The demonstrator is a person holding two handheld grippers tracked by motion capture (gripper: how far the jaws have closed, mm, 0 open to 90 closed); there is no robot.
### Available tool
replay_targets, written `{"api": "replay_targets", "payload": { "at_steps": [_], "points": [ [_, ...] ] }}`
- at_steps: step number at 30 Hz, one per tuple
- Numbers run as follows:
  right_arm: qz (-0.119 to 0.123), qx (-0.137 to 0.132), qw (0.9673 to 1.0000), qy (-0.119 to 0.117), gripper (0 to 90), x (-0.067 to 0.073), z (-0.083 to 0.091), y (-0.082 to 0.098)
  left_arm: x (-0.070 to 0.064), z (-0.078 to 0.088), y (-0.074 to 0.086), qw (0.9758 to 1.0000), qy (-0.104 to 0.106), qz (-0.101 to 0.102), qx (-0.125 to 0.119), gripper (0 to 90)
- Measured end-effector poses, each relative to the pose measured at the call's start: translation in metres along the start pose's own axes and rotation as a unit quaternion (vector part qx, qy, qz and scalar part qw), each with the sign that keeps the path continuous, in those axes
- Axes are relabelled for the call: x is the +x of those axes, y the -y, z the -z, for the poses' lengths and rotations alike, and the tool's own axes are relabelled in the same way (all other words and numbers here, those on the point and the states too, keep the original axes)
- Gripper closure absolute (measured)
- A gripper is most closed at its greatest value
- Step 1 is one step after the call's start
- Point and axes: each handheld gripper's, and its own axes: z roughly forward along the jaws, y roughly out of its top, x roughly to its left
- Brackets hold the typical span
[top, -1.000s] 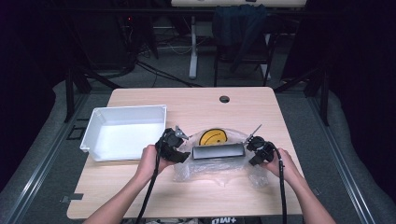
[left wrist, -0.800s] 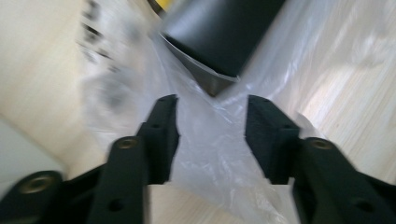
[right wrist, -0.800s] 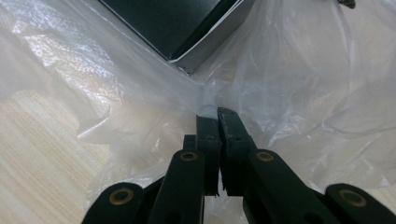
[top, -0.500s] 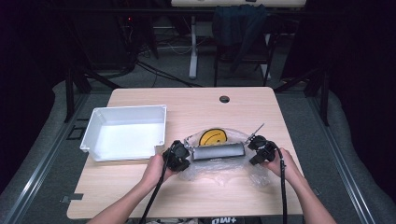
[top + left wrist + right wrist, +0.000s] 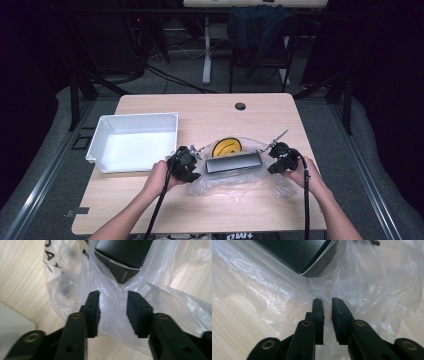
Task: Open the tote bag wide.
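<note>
- White tray sits at nine o'clock on the table, bare inside.
- Left gripper, just right of the tray, has been opening; its jaws stand apart with bag film loose between them, pads not pressing.
- Clear plastic bag lies at table centre, holding a dark box; a yellow smiley disc lies at the box's twelve o'clock.
- Right gripper, at the bag's three o'clock end, has been easing open; a narrow gap remains, film in it, seemingly not pinched.
- Advice: regrip both bag ends on film alone, clear of the box's corners, and pull evenly.
- Writing: black letters on the bag, partly "YA", too creased to read.
</note>
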Motion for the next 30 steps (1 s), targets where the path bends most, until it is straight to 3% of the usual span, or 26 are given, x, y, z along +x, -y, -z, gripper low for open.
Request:
{"api": "replay_targets", "payload": {
  "at_steps": [2,5,11,12,15,17,21,26,30],
  "points": [
    [-0.007,-0.016,0.9998,-0.002,74.7,0.000,0.004,0.000,0.002,0.004,-0.001,0.9999,0.004,-0.003,-0.009,57.0],
    [-0.004,-0.029,0.9995,-0.008,65.0,0.000,0.012,0.000,0.003,0.008,-0.004,0.9998,0.005,-0.003,-0.019,48.3],
    [0.005,-0.059,0.9980,-0.024,49.0,0.000,0.029,-0.001,0.008,0.014,-0.009,0.9991,0.003,-0.003,-0.041,39.8],
    [0.003,-0.075,0.9969,-0.023,40.8,0.001,0.034,-0.002,0.010,0.016,-0.011,0.9989,-0.001,-0.005,-0.046,37.6],
    [-0.003,-0.088,0.9957,-0.029,37.7,0.000,0.036,-0.002,0.011,0.019,-0.012,0.9984,0.002,-0.009,-0.056,33.1],
    [0.001,-0.089,0.9955,-0.031,35.2,-0.002,0.039,-0.002,0.012,0.023,-0.012,0.9977,-0.006,-0.012,-0.066,29.9],
    [-0.016,-0.101,0.9944,-0.029,14.9,-0.006,0.041,0.003,0.013,0.027,-0.014,0.9970,-0.007,-0.018,-0.075,24.8],
    [-0.023,-0.122,0.9920,-0.024,10.0,-0.005,0.043,0.007,0.013,0.025,-0.021,0.9974,-0.005,-0.024,-0.067,24.5],
    [-0.017,-0.117,0.9929,-0.009,9.4,-0.004,0.040,0.012,0.014,0.022,-0.026,0.9975,-0.001,-0.034,-0.062,25.0]
  ]
}}
